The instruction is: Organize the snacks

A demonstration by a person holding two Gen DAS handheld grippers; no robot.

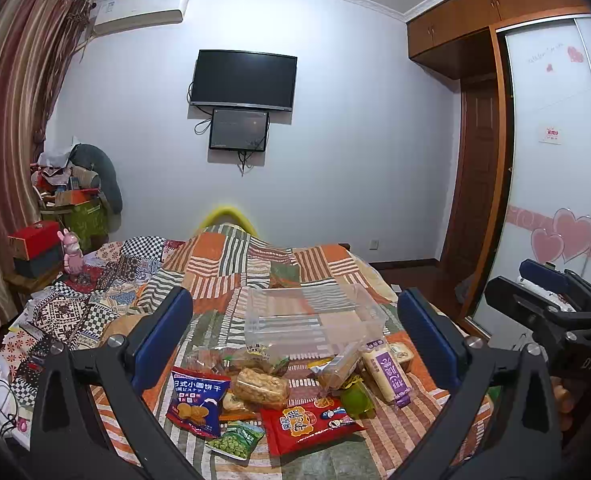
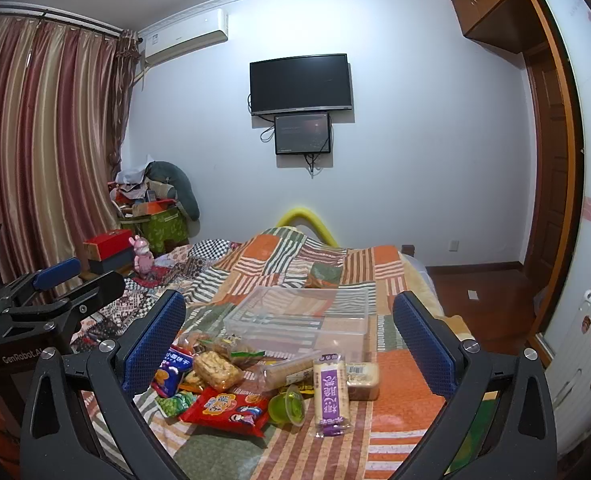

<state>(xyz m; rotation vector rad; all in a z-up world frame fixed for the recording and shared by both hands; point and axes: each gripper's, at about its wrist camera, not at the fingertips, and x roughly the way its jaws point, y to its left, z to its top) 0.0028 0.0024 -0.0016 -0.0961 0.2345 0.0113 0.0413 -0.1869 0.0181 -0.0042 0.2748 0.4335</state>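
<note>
Both wrist views sit low, side by side, facing 12 o'clock across the bed (image 1: 255, 256) toward the wall television (image 2: 301, 84), sharing the nearby snack pile (image 1: 279, 392).

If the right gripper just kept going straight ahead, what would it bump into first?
Probably the clear plastic storage box on the patchwork bedspread. The open right gripper points over the snack pile toward it, though depth is hard to judge; aimed lower, it would first meet the clear-wrapped biscuit tube.

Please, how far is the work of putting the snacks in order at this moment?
Nothing looks done: the clear box on the bed is empty. Nothing is in hand: the left tongs and right tongs are both open and hold nothing. All is left: the blue bag, red bag, purple pack and other snacks lie before the box.
</note>
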